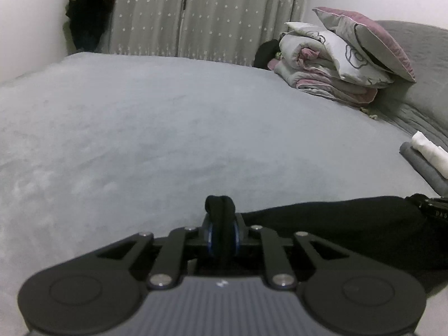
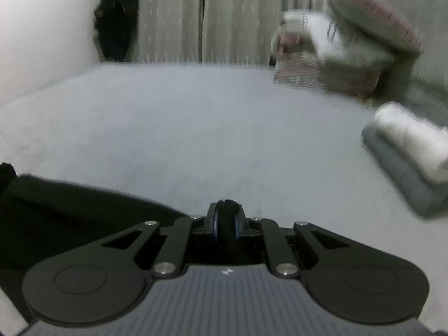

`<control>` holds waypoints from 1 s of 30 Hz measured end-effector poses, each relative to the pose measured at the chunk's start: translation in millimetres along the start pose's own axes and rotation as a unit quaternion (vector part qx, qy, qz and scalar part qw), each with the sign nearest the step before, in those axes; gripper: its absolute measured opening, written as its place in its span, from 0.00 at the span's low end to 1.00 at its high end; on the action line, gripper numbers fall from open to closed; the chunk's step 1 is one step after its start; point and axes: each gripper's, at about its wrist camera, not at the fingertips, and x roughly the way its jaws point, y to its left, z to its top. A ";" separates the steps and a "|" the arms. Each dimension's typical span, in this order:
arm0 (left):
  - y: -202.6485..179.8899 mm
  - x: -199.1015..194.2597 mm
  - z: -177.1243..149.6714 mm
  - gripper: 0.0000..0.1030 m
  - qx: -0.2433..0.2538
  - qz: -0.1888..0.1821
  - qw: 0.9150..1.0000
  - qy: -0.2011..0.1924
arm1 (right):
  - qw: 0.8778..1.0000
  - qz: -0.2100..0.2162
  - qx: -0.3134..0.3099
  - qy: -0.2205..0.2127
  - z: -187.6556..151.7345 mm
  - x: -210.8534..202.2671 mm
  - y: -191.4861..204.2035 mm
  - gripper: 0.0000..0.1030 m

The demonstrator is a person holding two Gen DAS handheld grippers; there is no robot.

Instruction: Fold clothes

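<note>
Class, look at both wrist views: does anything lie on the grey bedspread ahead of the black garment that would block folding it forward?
Nothing visible: the grey bedspread ahead of the black garment is bare. The folded grey and white clothes sit off to the right.

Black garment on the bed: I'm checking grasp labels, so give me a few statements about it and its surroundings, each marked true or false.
1. Both grippers are shut on the black garment. True: black fabric is pinched in the left gripper and the right gripper.
2. The garment lies on a bare wooden floor. False: it lies on a grey bed cover.
3. A pillow tops the folded bedding. True.
4. The curtains are drawn wide apart. False: they are closed.
</note>
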 end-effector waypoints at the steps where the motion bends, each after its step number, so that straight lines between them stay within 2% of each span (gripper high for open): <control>1: 0.7 -0.6 0.8 0.19 -0.003 -0.002 1.000 0.001 | 1.000 -0.001 0.000 0.005 -0.1 0.9 0.1 0.14; 2: 1.4 -2.4 1.6 0.24 -0.006 -0.001 1.000 0.001 | 1.000 -0.002 0.000 0.006 0.7 1.1 0.5 0.14; 3: 2.1 -4.2 2.5 0.29 -0.010 0.000 1.000 0.001 | 1.000 -0.003 0.000 0.006 1.6 0.6 0.8 0.22; 4: 2.9 -8.7 4.1 0.42 -0.018 0.003 1.000 -0.003 | 1.000 -0.005 0.001 0.005 2.6 -0.4 0.8 0.35; 5: 3.7 -13.1 5.6 0.48 -0.026 0.007 1.000 -0.008 | 1.000 -0.006 0.004 0.001 3.1 -2.9 0.4 0.41; 6: 4.7 -19.6 7.3 0.49 -0.033 0.008 0.999 -0.021 | 1.000 -0.007 0.010 -0.004 3.2 -6.6 -0.5 0.49; 7: 5.7 -26.1 9.0 0.51 -0.039 0.009 0.999 -0.033 | 1.000 -0.005 0.016 -0.011 4.0 -12.3 -1.3 0.51; 10: -1.9 -43.8 10.3 0.55 -0.037 -0.005 0.997 -0.065 | 0.999 0.004 0.015 -0.032 8.8 -30.7 0.2 0.52; 12: -15.4 -47.5 7.2 0.55 -0.016 -0.030 0.997 -0.066 | 0.999 0.023 0.004 -0.038 7.1 -39.7 9.9 0.52; 16: -51.6 -43.1 -9.6 0.55 0.057 -0.080 0.994 -0.037 | 0.996 0.075 -0.034 -0.035 0.3 -52.6 35.8 0.52; 20: -74.6 -45.0 -34.9 0.55 0.146 -0.109 0.983 -0.006 | 0.988 0.117 -0.095 -0.018 -16.2 -60.6 61.2 0.52; 22: -77.8 -42.9 -43.3 0.55 0.170 -0.109 0.979 0.014 | 0.985 0.123 -0.117 -0.002 -25.5 -59.1 65.7 0.52; 28: -59.0 -61.0 -43.0 0.56 0.171 -0.139 0.975 0.016 | 0.982 0.132 -0.136 0.003 -37.2 -74.8 51.7 0.52; 30: -59.0 -68.9 -43.5 0.56 0.189 -0.138 0.972 0.010 | 0.982 0.134 -0.134 -0.001 -35.6 -78.1 45.0 0.52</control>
